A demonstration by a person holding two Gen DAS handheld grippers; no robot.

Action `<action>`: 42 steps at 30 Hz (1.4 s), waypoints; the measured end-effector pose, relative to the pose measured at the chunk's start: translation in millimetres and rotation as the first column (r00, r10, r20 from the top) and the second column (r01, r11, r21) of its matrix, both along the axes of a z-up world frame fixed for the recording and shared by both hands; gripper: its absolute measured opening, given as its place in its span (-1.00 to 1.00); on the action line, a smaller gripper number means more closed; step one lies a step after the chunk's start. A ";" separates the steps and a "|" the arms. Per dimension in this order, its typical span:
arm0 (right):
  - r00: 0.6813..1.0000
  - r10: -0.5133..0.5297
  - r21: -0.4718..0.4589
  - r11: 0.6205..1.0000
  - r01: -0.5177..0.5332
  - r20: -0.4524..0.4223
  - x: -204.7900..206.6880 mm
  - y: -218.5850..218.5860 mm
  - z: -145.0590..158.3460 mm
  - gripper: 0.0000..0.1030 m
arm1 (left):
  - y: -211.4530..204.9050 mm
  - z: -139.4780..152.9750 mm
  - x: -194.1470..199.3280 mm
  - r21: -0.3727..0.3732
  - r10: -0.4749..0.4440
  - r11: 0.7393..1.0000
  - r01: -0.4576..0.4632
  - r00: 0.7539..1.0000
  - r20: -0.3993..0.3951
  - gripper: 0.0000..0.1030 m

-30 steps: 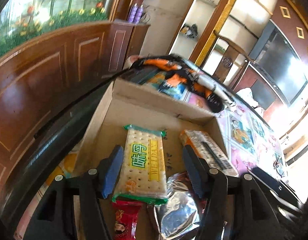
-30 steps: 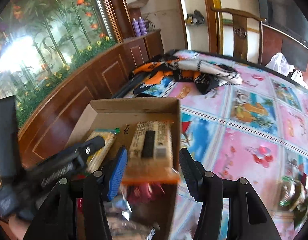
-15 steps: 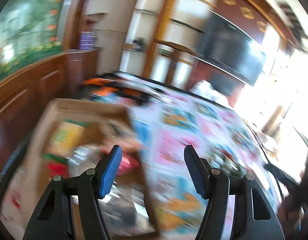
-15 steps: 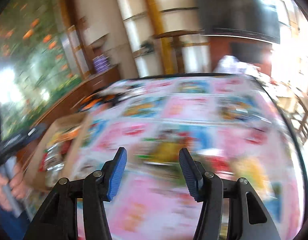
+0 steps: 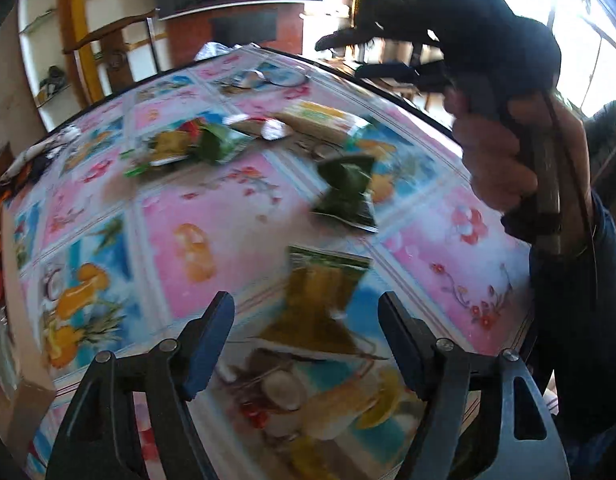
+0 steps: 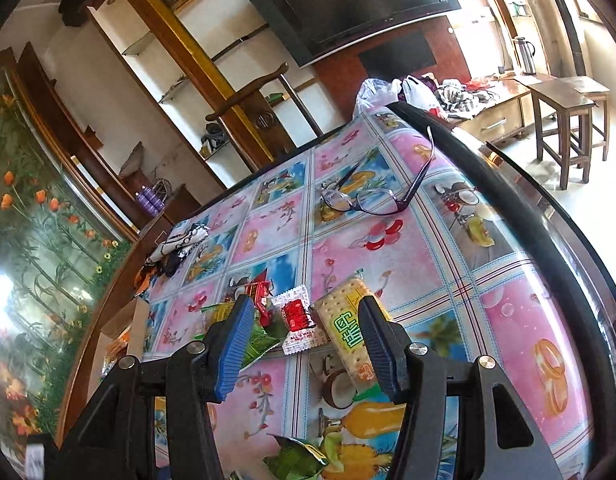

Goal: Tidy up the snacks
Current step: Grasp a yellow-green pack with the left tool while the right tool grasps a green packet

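The left gripper (image 5: pixel 306 338) is being held over the table (image 5: pixel 108 184) with its fingers (image 5: pixel 210 344) spread wide and nothing between them. A green and yellow snack packet (image 5: pixel 319 300), blurred, is lying on the table just beyond the gap, at lower centre of the left view. A dark green packet (image 5: pixel 347 192) is lying at centre, and a cluster of mixed snacks (image 5: pixel 196 144) is spread at upper centre. The person's right hand (image 5: pixel 499 152) is being shown at the right edge, gripping the handle of the other tool.

The right gripper (image 6: pixel 306 344) is being held over the table with fingers (image 6: pixel 234 344) wide apart and empty. In the gap, at centre of the right view, a red and white candy wrapper (image 6: pixel 298 318) is lying beside a cracker packet (image 6: pixel 349 328). A green packet (image 6: pixel 260 338) is partly hidden behind the left finger. Another green packet (image 6: pixel 298 460) is lying at the bottom centre. A pair of glasses (image 6: pixel 371 196) is resting on the table at upper centre. A cardboard box (image 6: pixel 120 334) is being shown at the left edge of the table.
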State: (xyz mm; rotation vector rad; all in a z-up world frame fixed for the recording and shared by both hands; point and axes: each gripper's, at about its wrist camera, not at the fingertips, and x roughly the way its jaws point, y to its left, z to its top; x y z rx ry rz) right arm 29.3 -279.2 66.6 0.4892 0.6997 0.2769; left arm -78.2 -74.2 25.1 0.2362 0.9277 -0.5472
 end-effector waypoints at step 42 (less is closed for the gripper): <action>0.991 0.127 -0.298 0.945 -0.133 -0.038 6.5 135.4 15.6 -0.38 | 110.2 5.5 121.2 -0.114 0.452 0.890 -0.441 0.886 0.107 -0.31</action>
